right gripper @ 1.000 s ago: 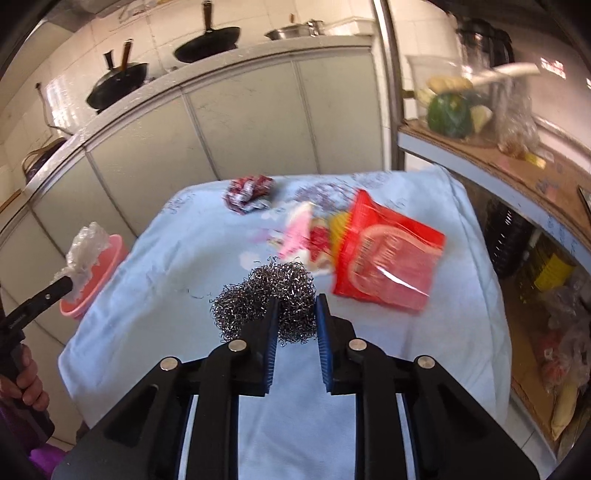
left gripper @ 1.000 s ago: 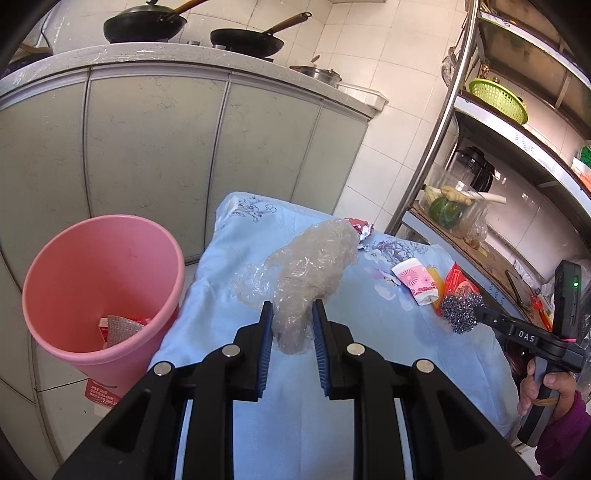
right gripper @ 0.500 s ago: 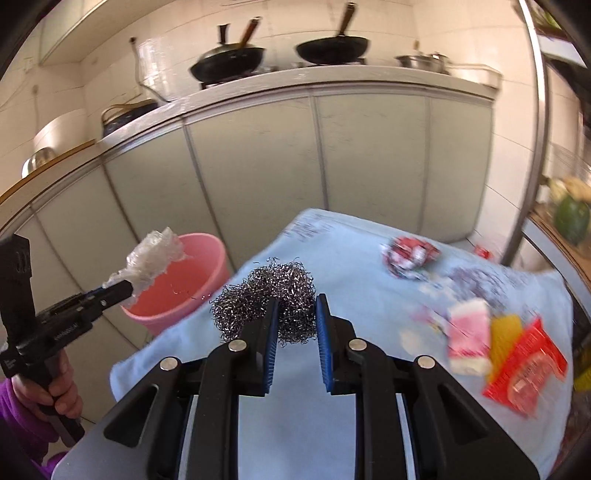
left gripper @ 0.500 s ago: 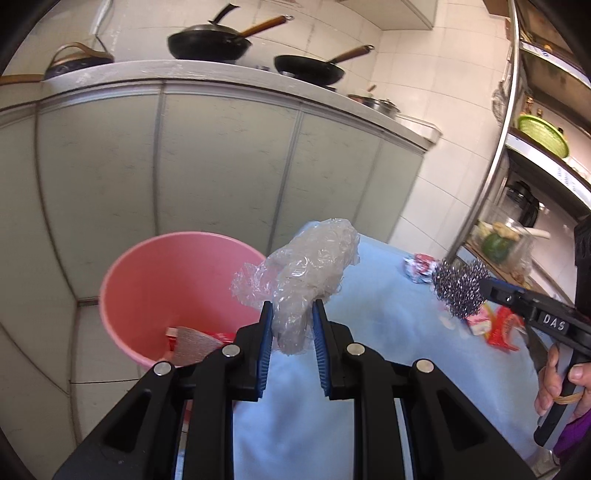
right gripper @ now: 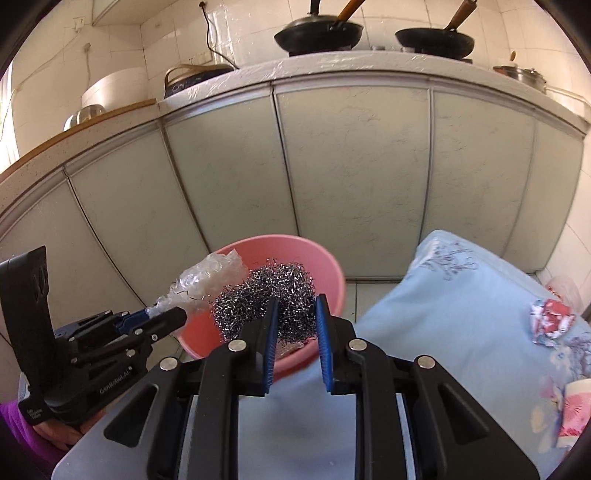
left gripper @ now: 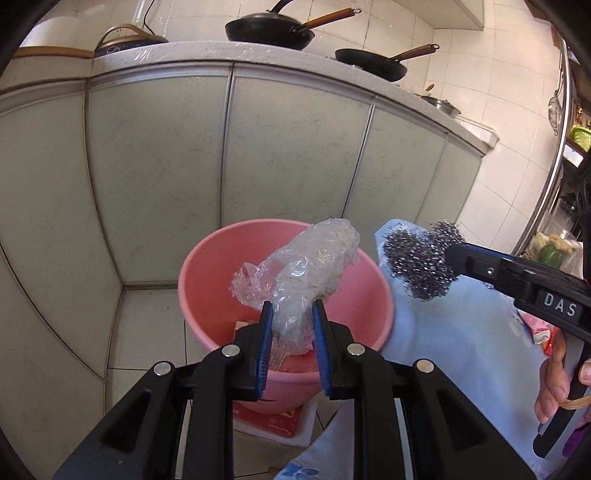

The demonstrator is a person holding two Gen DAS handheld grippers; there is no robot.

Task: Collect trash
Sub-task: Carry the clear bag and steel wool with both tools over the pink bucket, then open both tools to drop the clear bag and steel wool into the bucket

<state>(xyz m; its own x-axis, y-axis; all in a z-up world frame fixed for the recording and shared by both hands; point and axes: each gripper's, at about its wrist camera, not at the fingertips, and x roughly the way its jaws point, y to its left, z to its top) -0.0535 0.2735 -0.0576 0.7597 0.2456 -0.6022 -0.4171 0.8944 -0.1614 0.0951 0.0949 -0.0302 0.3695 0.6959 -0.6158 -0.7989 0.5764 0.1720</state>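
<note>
My left gripper (left gripper: pixel 291 310) is shut on a crumpled clear plastic bag (left gripper: pixel 306 266), held over the mouth of the pink bin (left gripper: pixel 207 273). My right gripper (right gripper: pixel 294 306) is shut on a steel wool scourer (right gripper: pixel 266 295), held at the near rim of the pink bin (right gripper: pixel 328 269) where the bin meets the table corner. In the left wrist view the scourer (left gripper: pixel 421 262) hangs just right of the bin, with the right gripper (left gripper: pixel 452 254) behind it. In the right wrist view the left gripper (right gripper: pixel 162 314) and its bag (right gripper: pixel 210 277) sit left of the scourer. Some trash lies in the bin's bottom.
A table with a light blue cloth (right gripper: pixel 461 306) stands right of the bin, carrying a red-white wrapper (right gripper: pixel 550 321) and a pink packet (right gripper: pixel 576 413). Grey cabinet doors (left gripper: pixel 288 158) rise behind the bin, with pans (left gripper: pixel 269 27) on the counter. A metal rack (left gripper: pixel 554 155) stands at the right.
Both grippers swung left from over the table toward the bin. The bag now hangs over the bin's mouth, and the scourer has come up beside it at the bin's rim.
</note>
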